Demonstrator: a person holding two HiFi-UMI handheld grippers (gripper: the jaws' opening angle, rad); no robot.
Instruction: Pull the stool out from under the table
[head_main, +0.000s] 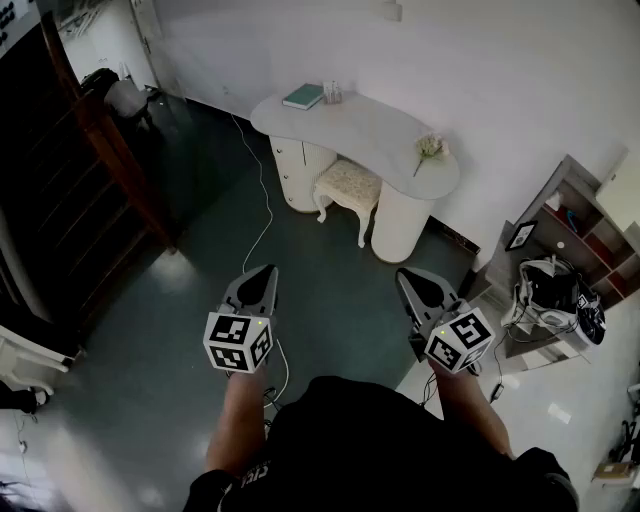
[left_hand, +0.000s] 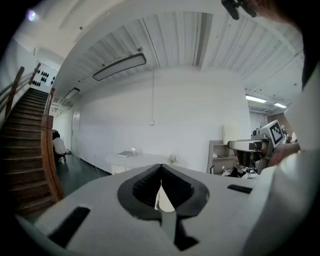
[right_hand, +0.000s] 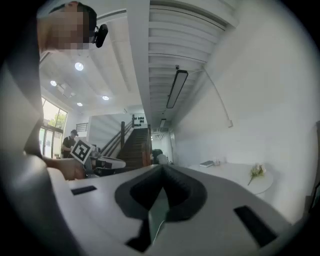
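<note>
White bench (head_main: 372, 128) against the wall, cream stool (head_main: 347, 186) tucked beneath it, well apart from you, your left hand-held gripper (head_main: 268, 272) with jaws pressed together on nothing, your right hand-held gripper (head_main: 404, 275) likewise closed and empty, both above dark floor (head_main: 330, 290)

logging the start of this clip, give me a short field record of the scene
stool: cushioned seat, white legs, tucked partly under the table between its two bases
table: white, curved top
on table: book at the far end, flower at the near end
left hand-held gripper: jaws shut, empty, well short of the stool
right hand-held gripper: jaws shut, empty, well short of the stool
floor: dark, with a white cable running across it
task status: stool not yet touched
</note>
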